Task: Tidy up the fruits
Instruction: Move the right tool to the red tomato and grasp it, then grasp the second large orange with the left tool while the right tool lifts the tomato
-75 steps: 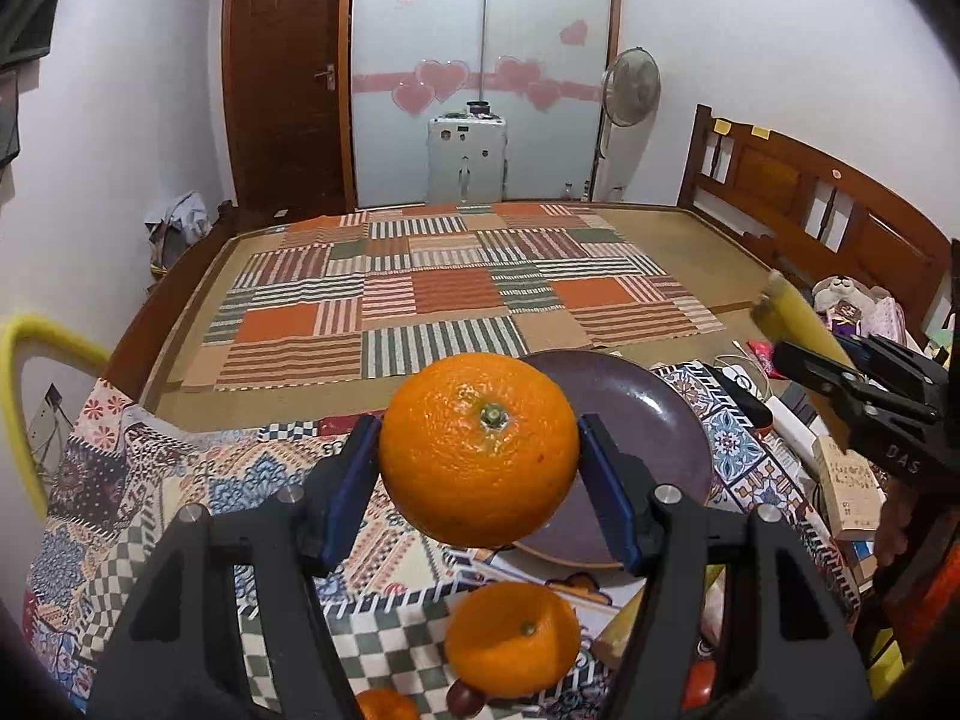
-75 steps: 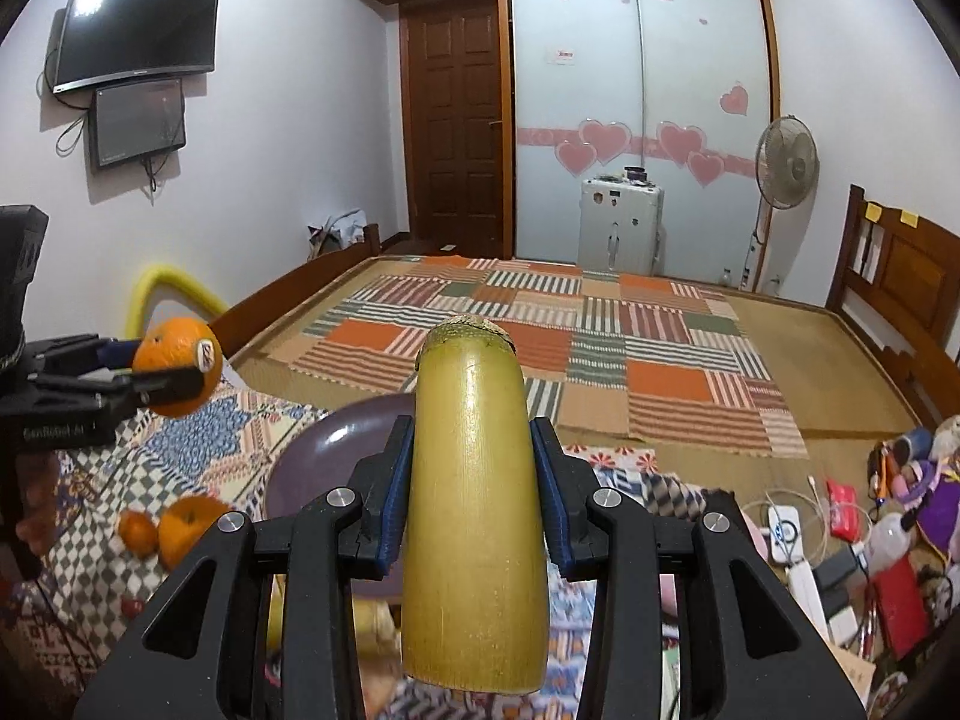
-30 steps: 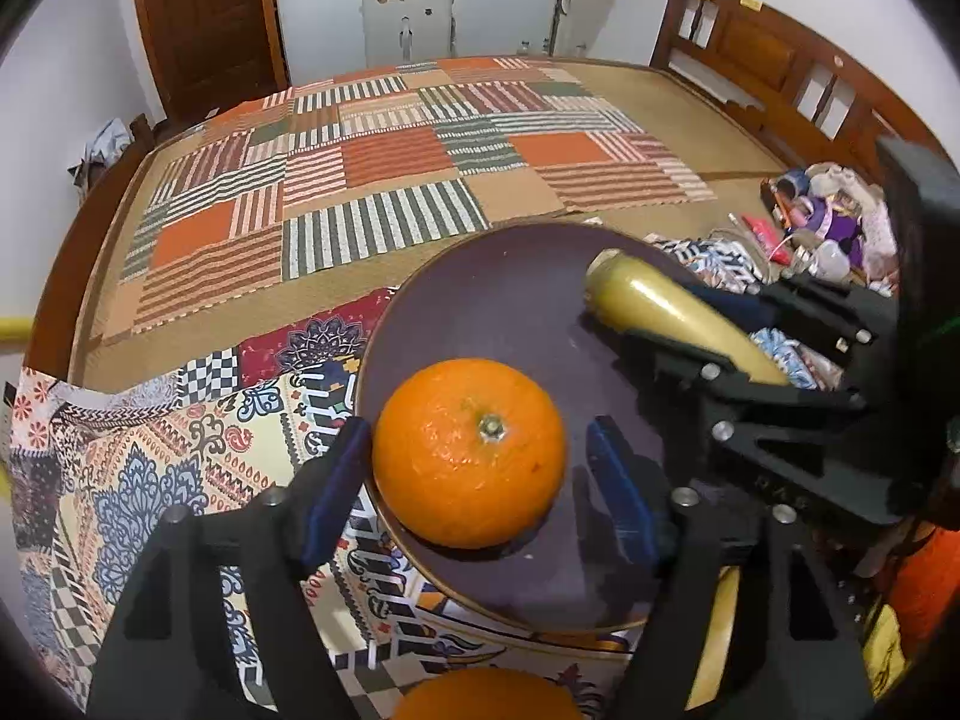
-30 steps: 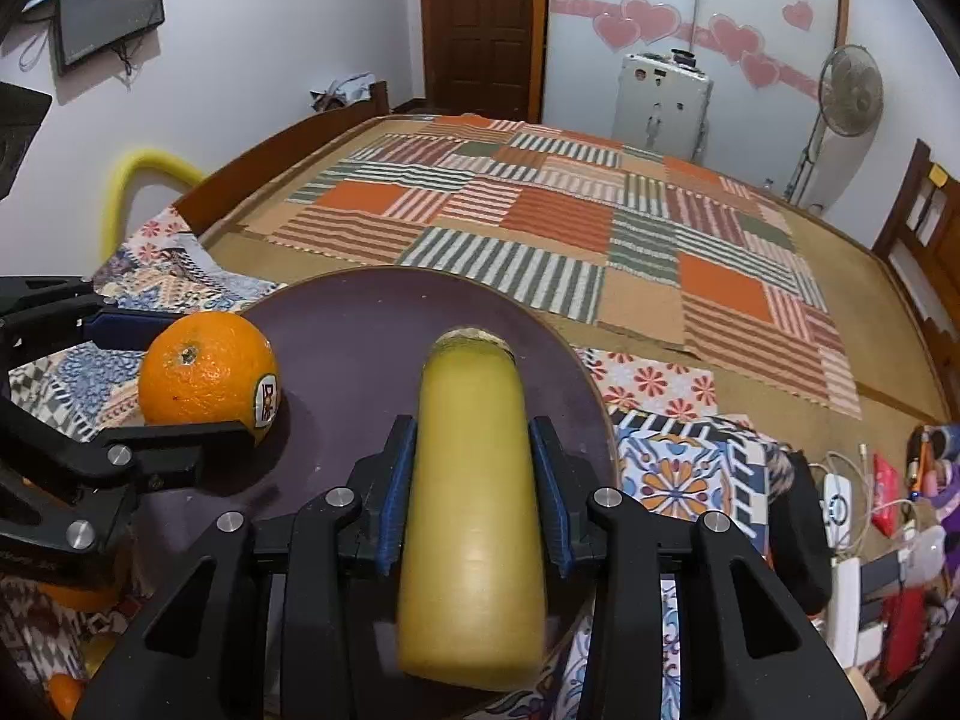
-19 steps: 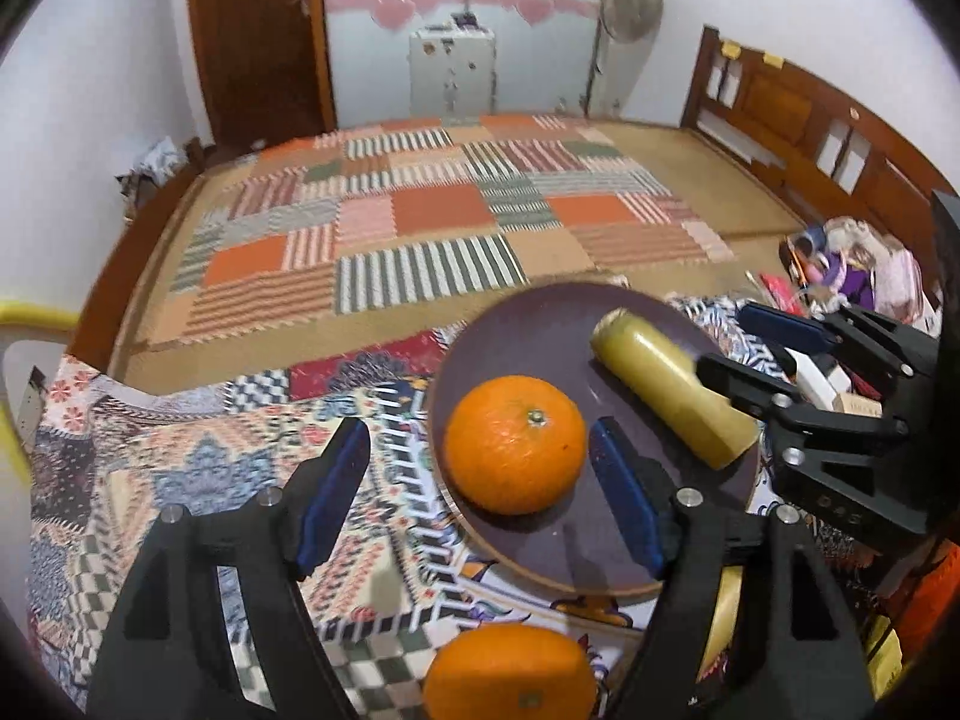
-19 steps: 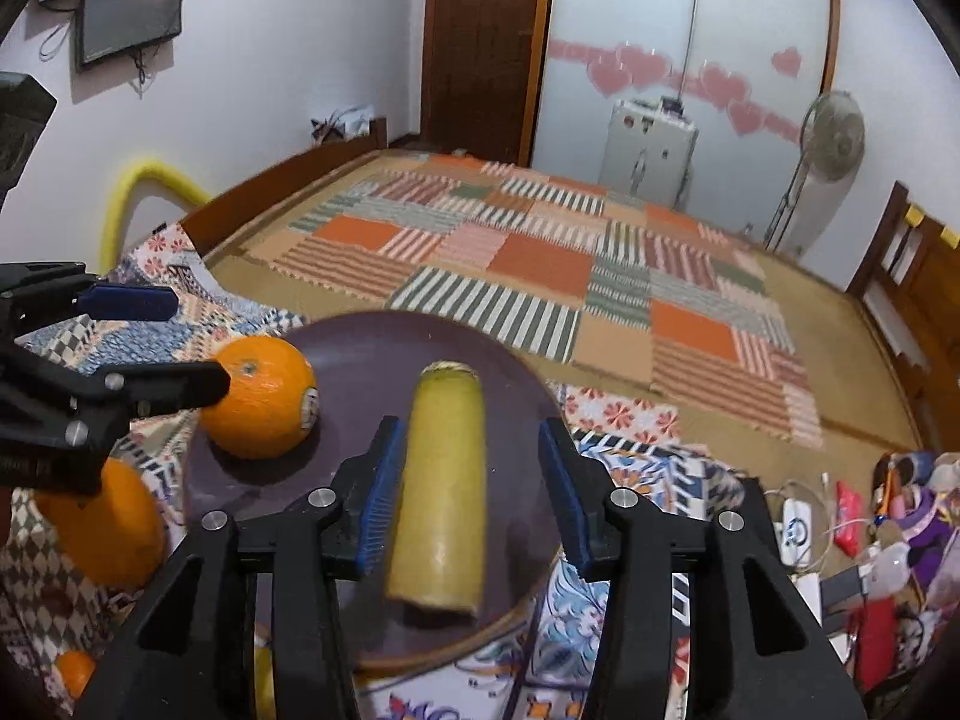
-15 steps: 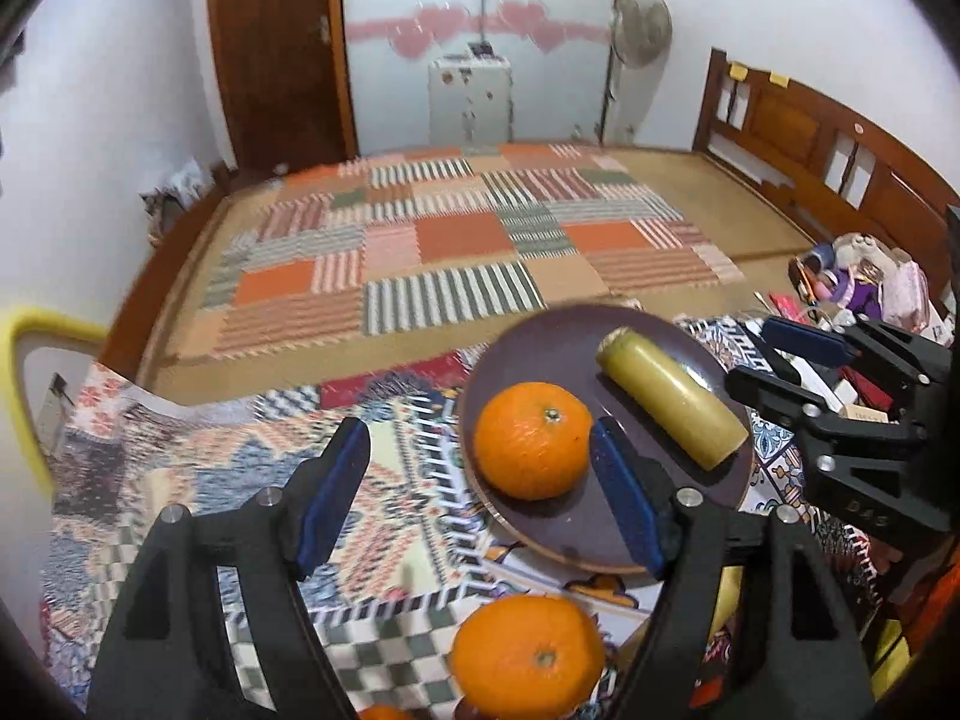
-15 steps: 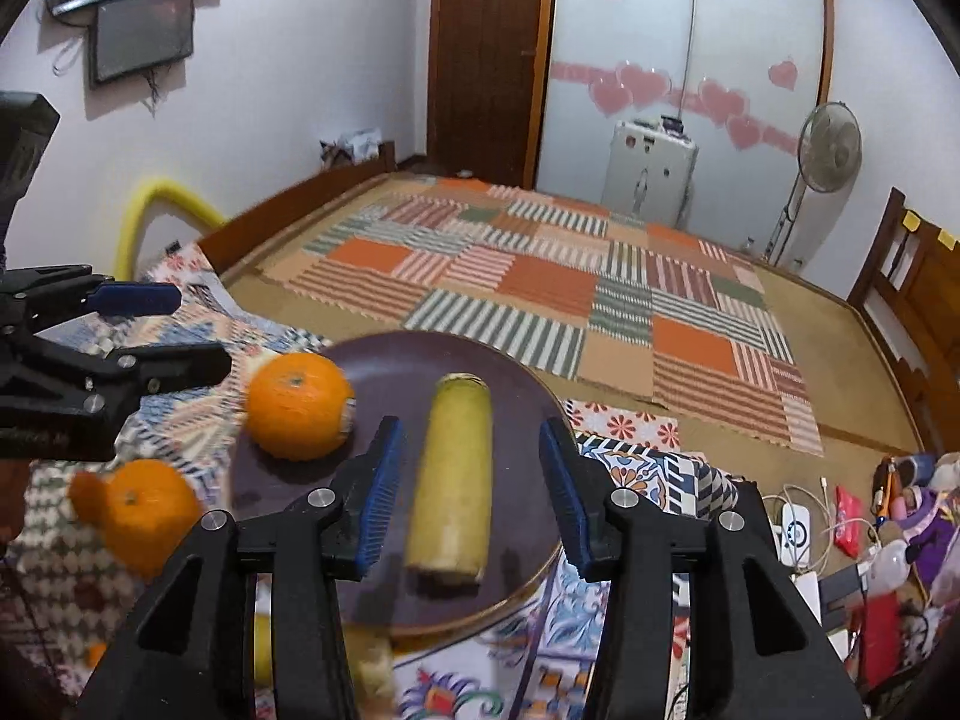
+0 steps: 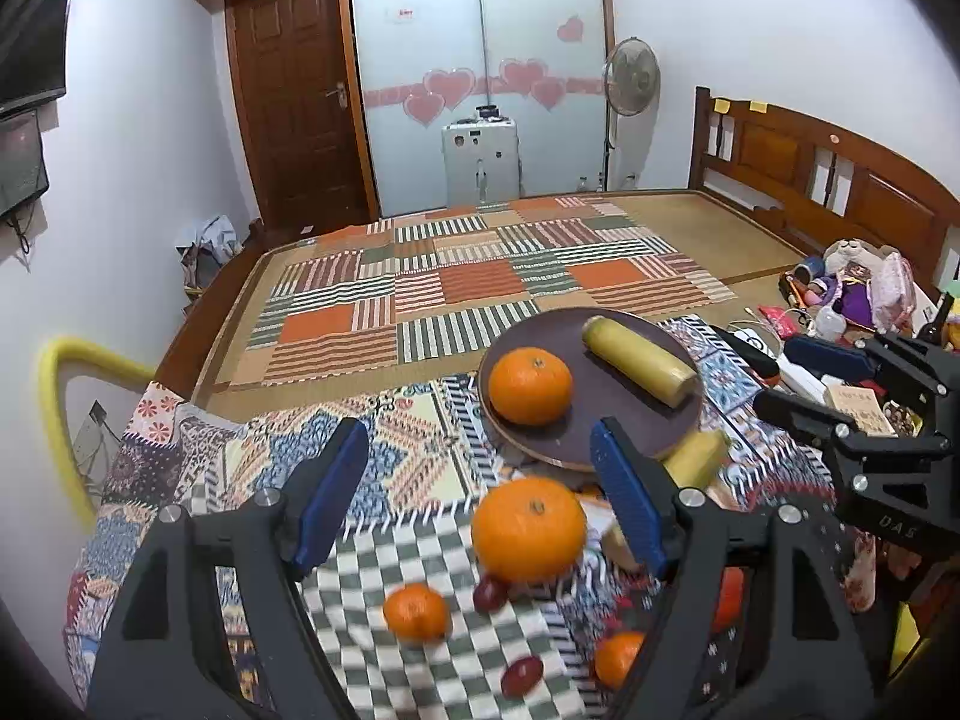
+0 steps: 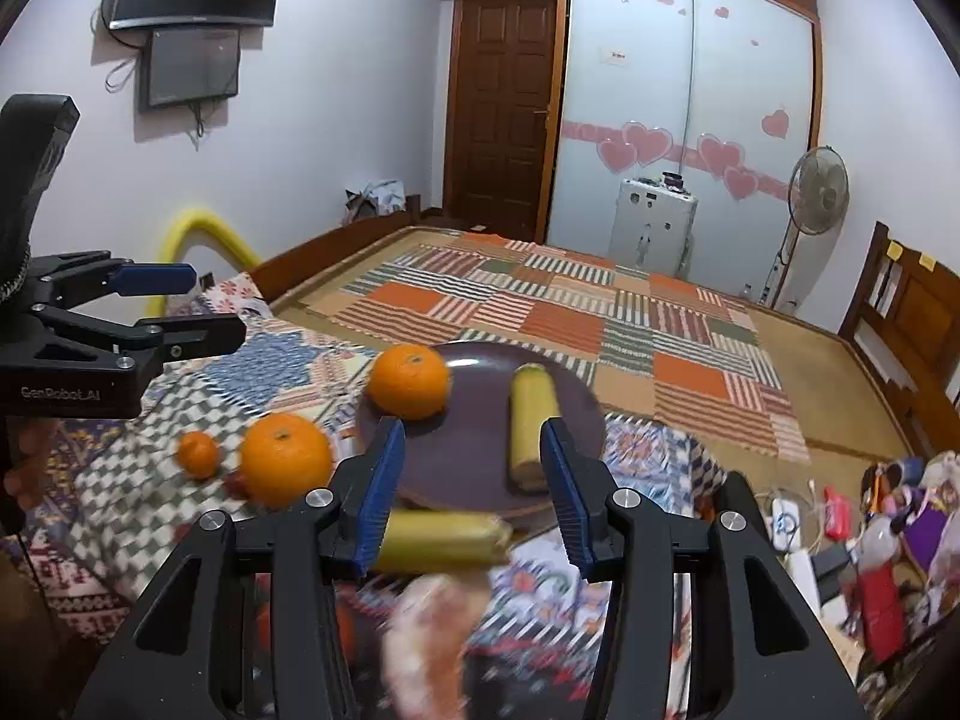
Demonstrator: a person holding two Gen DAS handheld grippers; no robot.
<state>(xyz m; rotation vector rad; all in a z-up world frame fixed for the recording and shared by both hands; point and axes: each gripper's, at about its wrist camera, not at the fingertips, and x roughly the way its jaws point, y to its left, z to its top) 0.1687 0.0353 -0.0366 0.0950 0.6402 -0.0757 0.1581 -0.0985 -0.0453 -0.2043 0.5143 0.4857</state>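
A dark purple plate [image 9: 636,420] [image 10: 474,468] holds a large orange [image 9: 529,385] [image 10: 408,381] and a yellow cylinder-shaped fruit [image 9: 639,360] [image 10: 531,426]. My left gripper [image 9: 477,492] is open and empty, pulled back above a second large orange [image 9: 528,528] [image 10: 285,459]. My right gripper [image 10: 471,486] is open and empty, raised in front of the plate. A second yellow cylinder fruit [image 10: 441,531] [image 9: 696,459] lies just in front of the plate. Small tangerines [image 9: 416,612] [image 10: 197,454] and red grapes [image 9: 521,675] lie on the cloth.
The fruit lies on a patterned cloth [image 9: 384,438] at the bed's foot. A striped patchwork mat [image 9: 480,288] covers the bed behind. Clutter of toys and boxes [image 9: 852,294] sits at the right. A yellow foam tube [image 9: 66,396] stands left.
Both grippers let go of their fruit on the plate, opened, and pulled back and up. More of the loose fruit on the cloth has come into view.
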